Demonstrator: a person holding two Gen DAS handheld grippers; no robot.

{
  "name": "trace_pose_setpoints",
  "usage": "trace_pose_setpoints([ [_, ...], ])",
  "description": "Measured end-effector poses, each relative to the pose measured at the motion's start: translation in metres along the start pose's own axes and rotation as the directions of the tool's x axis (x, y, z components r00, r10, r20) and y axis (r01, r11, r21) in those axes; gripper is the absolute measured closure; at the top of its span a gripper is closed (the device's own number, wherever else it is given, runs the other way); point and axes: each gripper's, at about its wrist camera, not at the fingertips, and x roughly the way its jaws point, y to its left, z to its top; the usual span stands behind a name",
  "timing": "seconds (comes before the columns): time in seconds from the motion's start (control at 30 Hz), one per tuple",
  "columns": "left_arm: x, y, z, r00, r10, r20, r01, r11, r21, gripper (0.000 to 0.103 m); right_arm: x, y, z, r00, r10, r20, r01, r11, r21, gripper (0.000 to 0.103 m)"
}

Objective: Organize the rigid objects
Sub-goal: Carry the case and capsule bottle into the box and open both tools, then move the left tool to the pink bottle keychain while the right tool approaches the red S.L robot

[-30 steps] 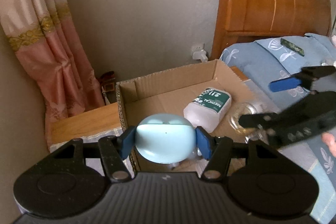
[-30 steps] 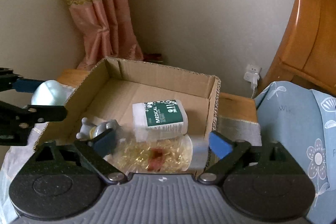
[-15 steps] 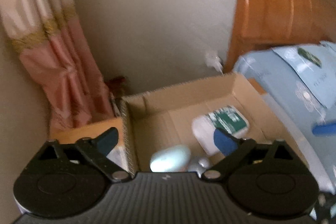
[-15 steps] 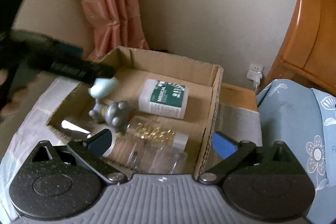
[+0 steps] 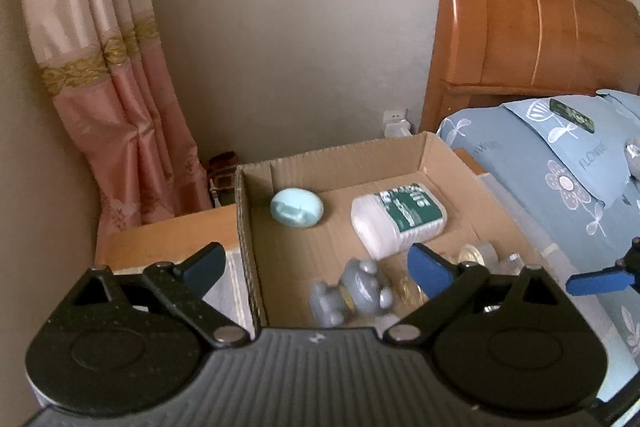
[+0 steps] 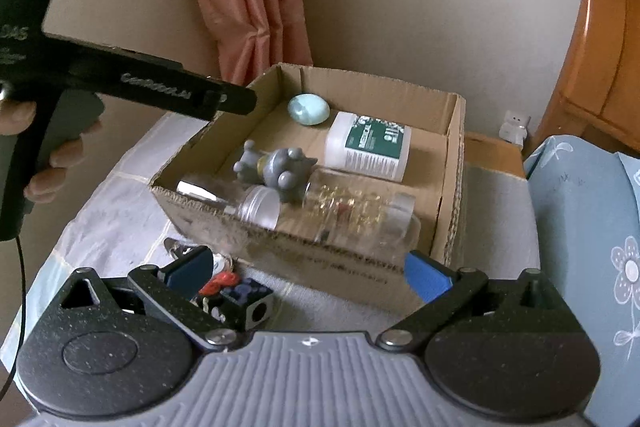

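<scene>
bare floor (image 5: 320,251) inside cardboard box (image 5: 240,211)

box (image 5: 248,227) far corner open

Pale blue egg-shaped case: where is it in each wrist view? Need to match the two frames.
Left wrist: pale blue egg-shaped case lies left of centre, in the cardboard box's far-left corner.
Right wrist: same case sits just above centre, by the box's back wall.
Shared landmark: the white bottle with the green label, lying just right of the case in both views.
</scene>
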Motion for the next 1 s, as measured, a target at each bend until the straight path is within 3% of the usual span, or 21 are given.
trace_pose_setpoints([
  [0.17, -0.016, -0.006, -0.024, 1.000, 0.009, 0.015, -0.009, 1.000, 0.011, 0.005, 0.004, 0.002, -0.019, 1.000, 0.009, -0.006, -0.008, 0.999, 0.051, 0.000],
  [0.5, -0.027, -0.020, -0.100, 0.997, 0.001, -0.073, 0.005, 0.997, 0.073, 0.005, 0.023, 0.013, -0.055, 0.996, 0.025, -0.081, -0.018, 0.997, 0.081, 0.000],
  [0.77, -0.001, -0.012, -0.129, 0.985, -0.041, -0.166, 0.038, 0.999, -0.021, 0.005, 0.037, 0.028, -0.073, 0.991, 0.030, -0.130, -0.024, 0.999, 0.047, 0.000],
  [1.0, 0.002, 0.001, -0.141, 0.980, -0.102, -0.170, 0.086, 0.991, -0.101, 0.005, 0.039, 0.029, -0.075, 0.990, 0.042, -0.137, -0.034, 0.998, 0.062, 0.000],
])
